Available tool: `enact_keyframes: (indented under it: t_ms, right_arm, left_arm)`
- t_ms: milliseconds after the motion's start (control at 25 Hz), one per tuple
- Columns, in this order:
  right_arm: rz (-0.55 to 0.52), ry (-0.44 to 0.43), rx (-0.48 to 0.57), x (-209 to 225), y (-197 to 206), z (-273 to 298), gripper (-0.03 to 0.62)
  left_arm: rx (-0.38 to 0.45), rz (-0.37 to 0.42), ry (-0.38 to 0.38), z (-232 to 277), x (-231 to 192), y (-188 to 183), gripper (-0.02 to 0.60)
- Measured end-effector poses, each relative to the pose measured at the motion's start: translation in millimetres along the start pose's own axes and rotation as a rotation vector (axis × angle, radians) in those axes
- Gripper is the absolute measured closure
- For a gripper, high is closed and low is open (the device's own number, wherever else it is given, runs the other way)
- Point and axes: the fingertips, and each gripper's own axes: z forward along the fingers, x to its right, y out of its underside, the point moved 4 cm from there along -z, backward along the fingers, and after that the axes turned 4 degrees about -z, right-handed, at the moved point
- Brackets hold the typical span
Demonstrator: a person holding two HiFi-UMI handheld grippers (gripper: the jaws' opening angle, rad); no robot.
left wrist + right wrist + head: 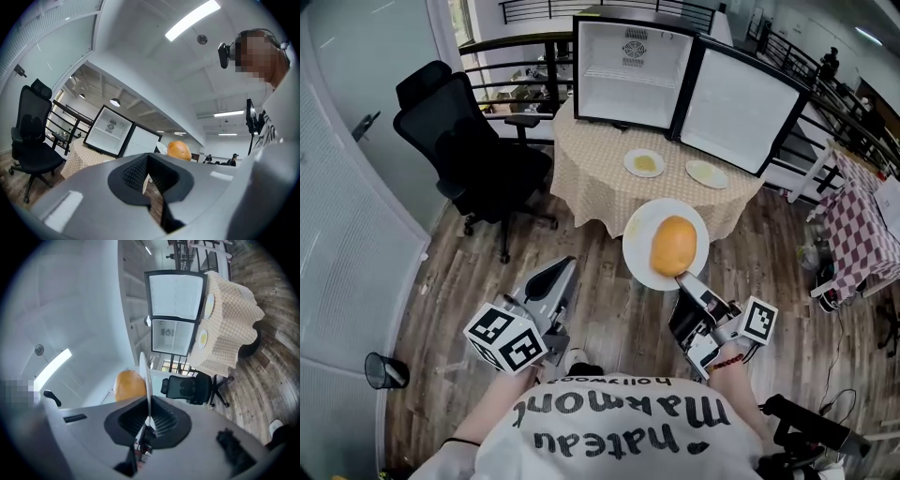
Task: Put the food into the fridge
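- Head view: my right gripper [682,278] pinches the near rim of a white plate [637,258], and a round orange piece of food [673,246] sits on it. I hold the plate out over the wood floor, short of the round table [600,178] with its checked cloth.
- On that table stands the small fridge [633,70], its door [741,108] swung wide and its white inside showing. Two small plates [644,163] [707,174] lie in front of it.
- My left gripper [565,267] points forward beside the right one and carries nothing. A black office chair [473,150] stands left of the table.
- Left gripper view: my jaws sit close together, with only a sliver of floor between the pads and nothing gripped. Beyond them I see the open fridge [110,131], the chair [30,136] and the orange food [178,150] off to the right.
- Right gripper view: my jaws are clamped on the plate's edge [146,376], seen edge-on as a thin white line. The orange food [129,385] lies against its left face. The fridge [176,336] and table [229,329] are well ahead.
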Motion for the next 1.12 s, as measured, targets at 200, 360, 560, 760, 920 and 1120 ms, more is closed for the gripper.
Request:
enact_keyframes:
  t_ms: [200,360,560,760,920,1120]
  right_arm:
    - [0.006,0.017,0.038,19,-22,42,0.569]
    - [0.002,0.014,0.053,30,-35,82,0.570]
    - [0.021,0.021,0.081,52,-42,129,0.569]
    - [0.047,0.025,0.087,76,-38,163,0.570]
    - [0.050,0.048,0.078,84,-40,183,0.569]
    - [0.051,0.096,0.067,90,-55,197,0.569]
  left_arm:
    - [-0.018,0.029,0.026,27,-35,-22,0.577]
    - [-0.029,0.084,0.034,42,-70,-43,0.577]
    - [-0.040,0.045,0.069,62,-119,-61,0.577]
    - [-0.058,0.036,0.069,70,-157,-63,0.577]
    - [-0.068,-0.005,0.062,77,-180,-62,0.577]
    - [-0.066,-0.033,0.068,99,-200,-70,0.577]
